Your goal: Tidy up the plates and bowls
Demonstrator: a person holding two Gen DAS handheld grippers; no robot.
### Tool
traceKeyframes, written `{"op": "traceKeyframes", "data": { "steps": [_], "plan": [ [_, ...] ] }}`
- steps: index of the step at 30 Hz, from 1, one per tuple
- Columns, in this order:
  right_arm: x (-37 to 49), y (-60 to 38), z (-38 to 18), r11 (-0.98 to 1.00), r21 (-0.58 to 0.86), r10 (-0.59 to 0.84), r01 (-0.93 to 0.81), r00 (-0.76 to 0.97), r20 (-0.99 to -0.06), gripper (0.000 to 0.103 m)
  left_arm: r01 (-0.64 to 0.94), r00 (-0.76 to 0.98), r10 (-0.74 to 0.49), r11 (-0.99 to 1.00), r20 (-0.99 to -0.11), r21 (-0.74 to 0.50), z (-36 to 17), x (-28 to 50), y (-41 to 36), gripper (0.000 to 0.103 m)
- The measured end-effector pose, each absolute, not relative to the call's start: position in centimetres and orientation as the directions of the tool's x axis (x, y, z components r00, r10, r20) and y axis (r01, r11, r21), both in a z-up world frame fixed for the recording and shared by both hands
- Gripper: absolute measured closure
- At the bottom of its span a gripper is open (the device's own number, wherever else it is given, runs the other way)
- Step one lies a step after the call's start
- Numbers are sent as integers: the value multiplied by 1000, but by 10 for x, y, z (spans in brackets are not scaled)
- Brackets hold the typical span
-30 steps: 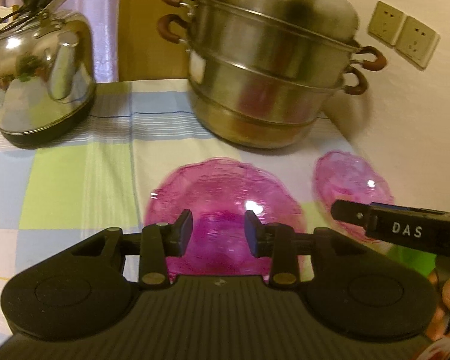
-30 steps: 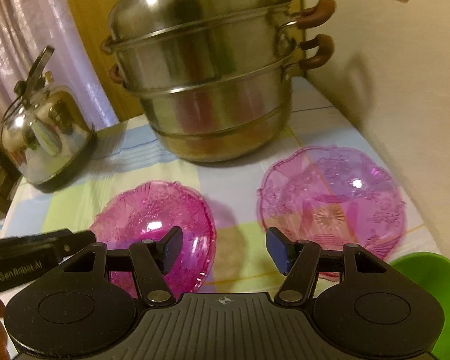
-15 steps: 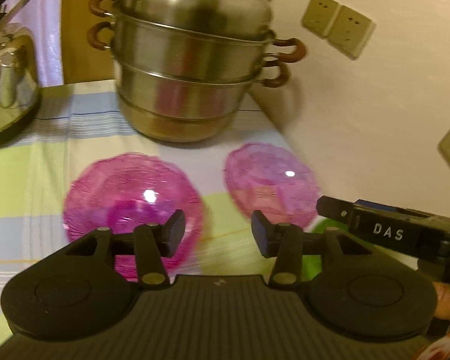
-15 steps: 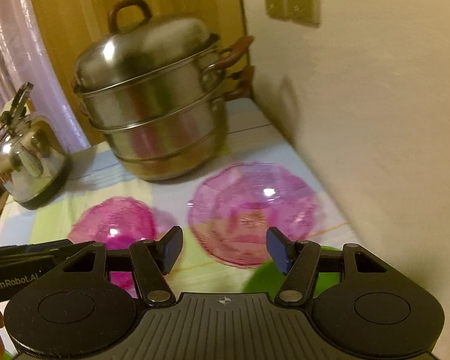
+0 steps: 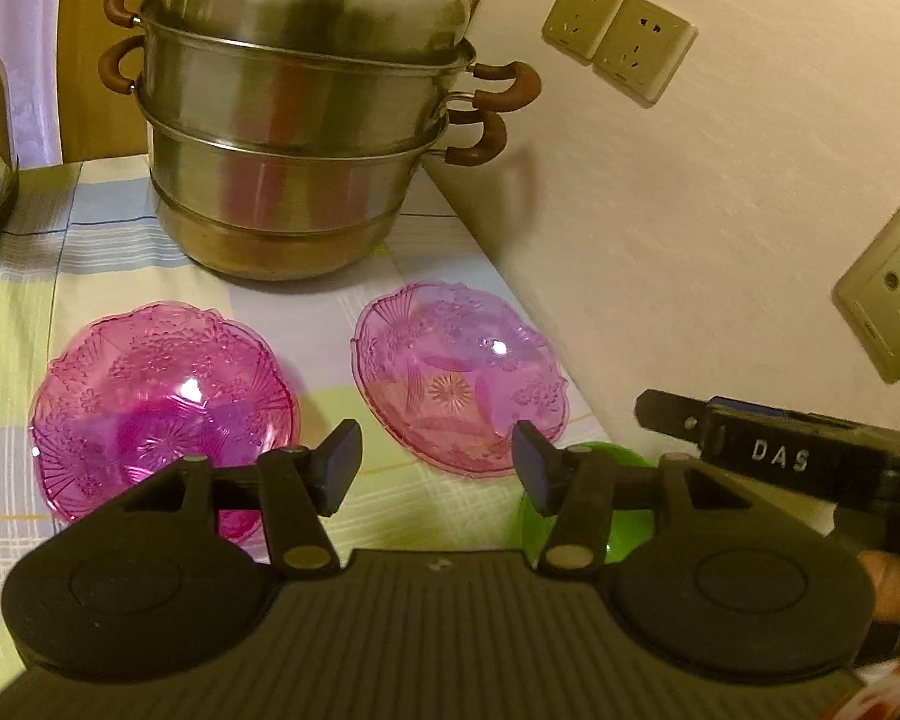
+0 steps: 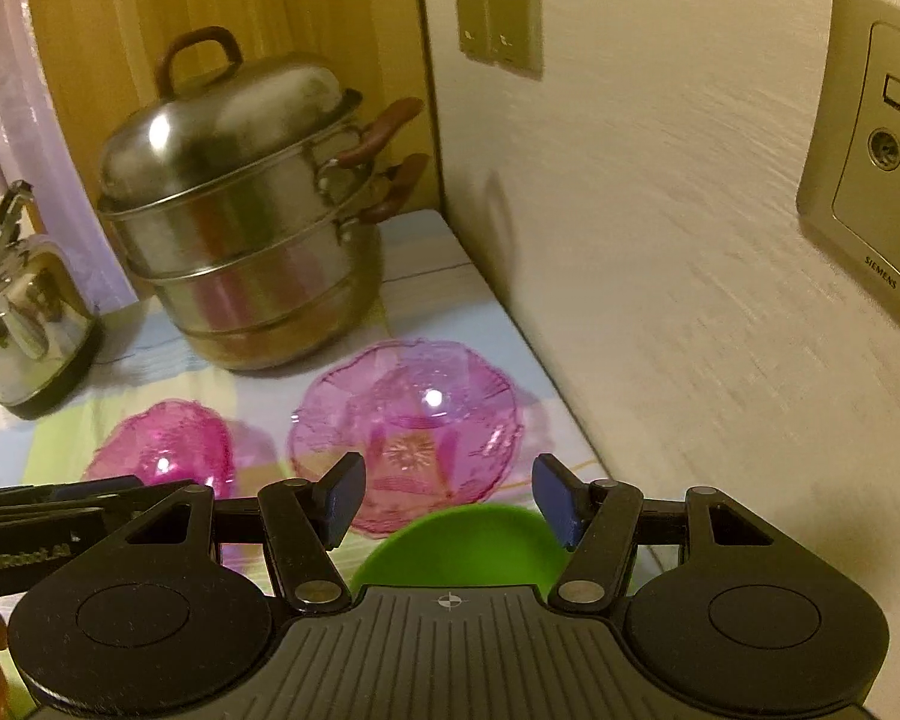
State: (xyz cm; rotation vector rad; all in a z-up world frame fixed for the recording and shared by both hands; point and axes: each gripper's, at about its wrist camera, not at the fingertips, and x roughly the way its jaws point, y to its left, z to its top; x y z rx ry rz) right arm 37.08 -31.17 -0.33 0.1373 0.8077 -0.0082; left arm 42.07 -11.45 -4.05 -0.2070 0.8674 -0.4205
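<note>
Nearest the tall two-tier stainless-steel steamer pot (image 5: 306, 120), just in front of its base, sit two translucent pink pressed-plastic bowls with scalloped rims and embossed flower patterns: the deeper magenta bowl (image 5: 162, 408) to the front-left of the pot and the paler pink bowl (image 5: 459, 378) to its front-right, close to the cream textured wall (image 5: 720, 210). Both bowls show only light glints inside. Further out from the pot, just past the paler bowl, lies a smooth opaque bright green round dish (image 6: 468, 546), whose inside cannot be made out. Everything rests on a pastel checked tablecloth (image 5: 24, 324). Left of the pot stands a shiny metal kettle (image 6: 21, 324) with a black handle. The pot has a domed lid and curved brown handles. The left gripper (image 5: 435, 465) hovers with its jaws spread wide and nothing between them, aimed at the gap between the pink bowls; the right gripper (image 6: 447, 495) is likewise wide open and empty-handed, poised over the green dish. Compared with a second ago, both cameras have pulled back from the pot and swung toward the wall, the left jaws have widened, and the green dish has come further into view.
</note>
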Motion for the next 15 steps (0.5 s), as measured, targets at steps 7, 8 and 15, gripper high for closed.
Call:
{"op": "traceKeyframes", "data": {
  "steps": [7,8,15],
  "plan": [
    [409,-334,-18,992,113,54,49,653,-755,41,279,547,-454,891,-703,-358,-58,456,-115,53],
    [414,-335,-20,994,102,53,37,649,-759,41,288,544,-459,888,-702,-358,-59,462,-116,53],
    [441,-336,-39,997,71,77,-34,601,-795,42,342,502,-456,885,-735,-316,-71,507,-133,59]
  ]
}}
